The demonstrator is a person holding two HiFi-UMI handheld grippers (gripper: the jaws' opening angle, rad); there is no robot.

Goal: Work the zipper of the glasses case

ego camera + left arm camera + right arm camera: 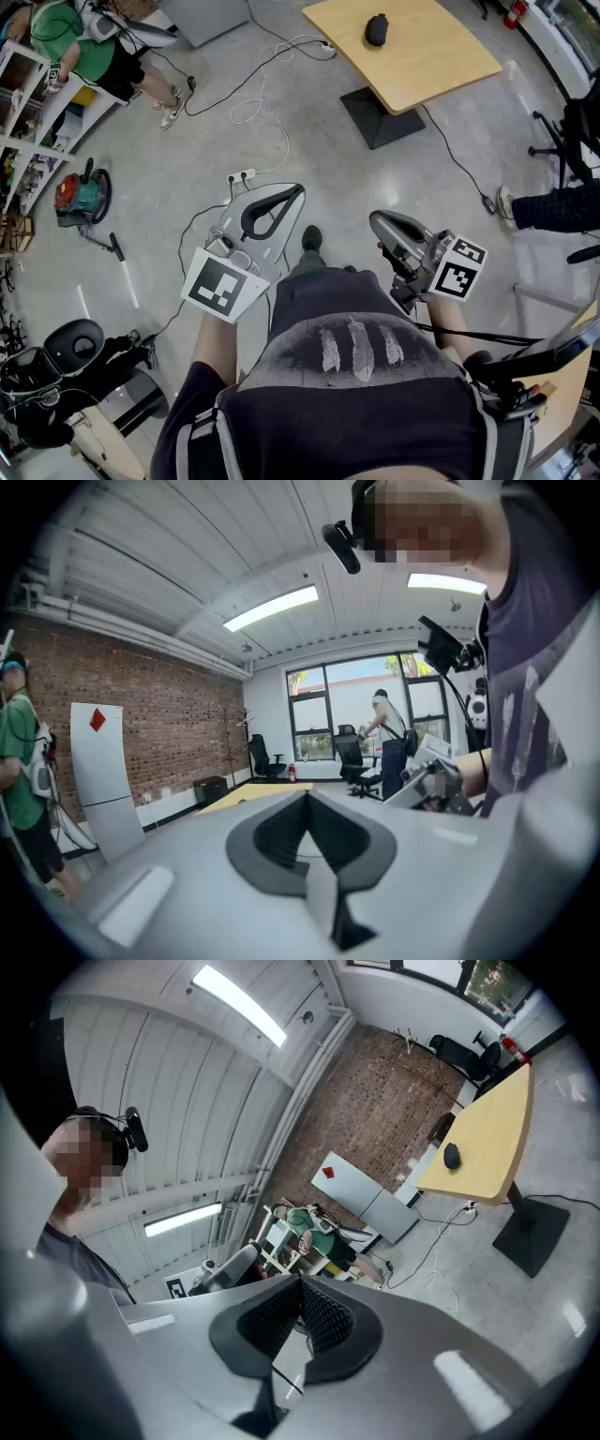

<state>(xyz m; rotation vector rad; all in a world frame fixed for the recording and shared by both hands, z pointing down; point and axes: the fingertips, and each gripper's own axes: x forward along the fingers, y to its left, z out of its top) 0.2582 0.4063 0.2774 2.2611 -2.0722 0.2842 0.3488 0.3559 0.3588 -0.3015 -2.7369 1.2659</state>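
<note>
Glasses case [376, 29]: likely the small dark thing on the wooden table [441, 66], well ahead of both claws. I carry my left claw [298, 192] and right claw [374, 219] at my waist, each pressed together on nothing, presumably because the case is out of reach.

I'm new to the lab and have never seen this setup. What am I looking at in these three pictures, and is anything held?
No robot: a person stands holding a two-jaw tool in each hand. The head view comes from a camera on their head, looking down at their shirt and the floor. The left gripper and right gripper each carry a marker cube and their own camera; the other two pictures look along each one's jaws. In both, the jaws are together with nothing between them. The wooden table stands some way ahead, with one small dark object on it, too small to identify. Cables lie on the floor.
</note>
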